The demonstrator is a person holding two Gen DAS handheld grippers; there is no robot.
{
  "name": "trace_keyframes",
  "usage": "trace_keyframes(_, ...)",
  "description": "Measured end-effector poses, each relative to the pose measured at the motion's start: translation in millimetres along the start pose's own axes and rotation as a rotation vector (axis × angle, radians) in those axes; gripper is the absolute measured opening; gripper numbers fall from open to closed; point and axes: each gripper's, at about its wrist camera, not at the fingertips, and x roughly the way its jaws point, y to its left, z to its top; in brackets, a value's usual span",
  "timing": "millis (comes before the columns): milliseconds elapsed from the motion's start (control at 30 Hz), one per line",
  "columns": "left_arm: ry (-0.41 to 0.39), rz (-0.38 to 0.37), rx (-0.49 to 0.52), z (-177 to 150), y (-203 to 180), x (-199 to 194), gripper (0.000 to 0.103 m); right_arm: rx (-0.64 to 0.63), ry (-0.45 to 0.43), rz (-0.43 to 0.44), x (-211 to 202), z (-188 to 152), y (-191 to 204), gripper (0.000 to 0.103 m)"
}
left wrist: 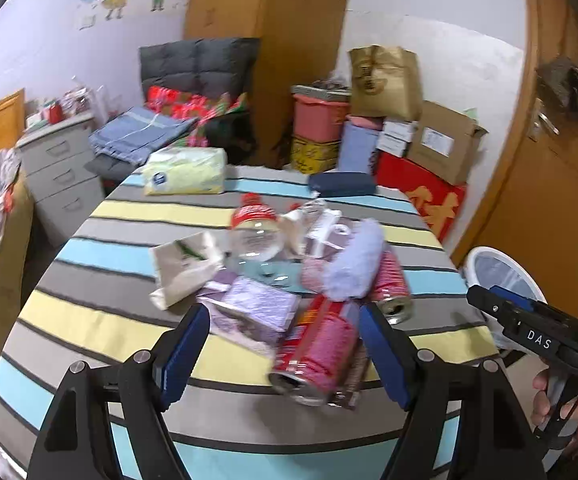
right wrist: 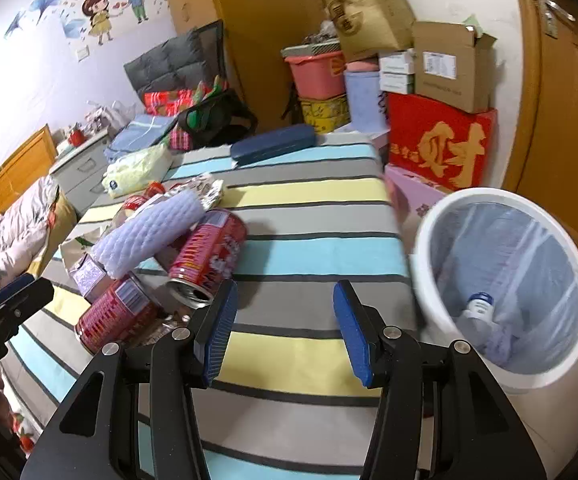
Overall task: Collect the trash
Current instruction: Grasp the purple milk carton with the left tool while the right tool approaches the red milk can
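Observation:
A heap of trash lies on the striped table (left wrist: pixel 101 320): two red cans (left wrist: pixel 317 356) (left wrist: pixel 391 284), a white foam sleeve (left wrist: pixel 353 260), an empty bottle with a red cap (left wrist: pixel 255 232), a purple packet (left wrist: pixel 257 308) and a white paper wrapper (left wrist: pixel 185 268). My left gripper (left wrist: pixel 285 352) is open, its fingers on either side of the near can and the purple packet. My right gripper (right wrist: pixel 285 328) is open and empty over bare table, right of the cans (right wrist: pixel 209 256) (right wrist: pixel 117 316). A white lined trash bin (right wrist: pixel 505 280) stands at the table's right edge with a bottle (right wrist: pixel 477 308) inside.
A yellow tissue pack (left wrist: pixel 185 170) and a dark blue case (left wrist: pixel 343 184) lie at the table's far end. Stacked boxes, a pink tub and a red box (right wrist: pixel 441 144) stand behind. A bed and grey drawers (left wrist: pixel 61 172) are at the left, a wooden door at the right.

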Motion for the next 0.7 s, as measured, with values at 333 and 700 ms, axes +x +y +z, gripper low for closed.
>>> trace_keyframes(333, 0.063, -0.016, -0.07, 0, 23, 30, 0.082, -0.009, 0.047, 0.038, 28, 14, 18, 0.057)
trace_keyframes(700, 0.123, -0.01, -0.083, 10, 25, 68, 0.082, -0.003, 0.082, 0.058, 43, 22, 26, 0.066)
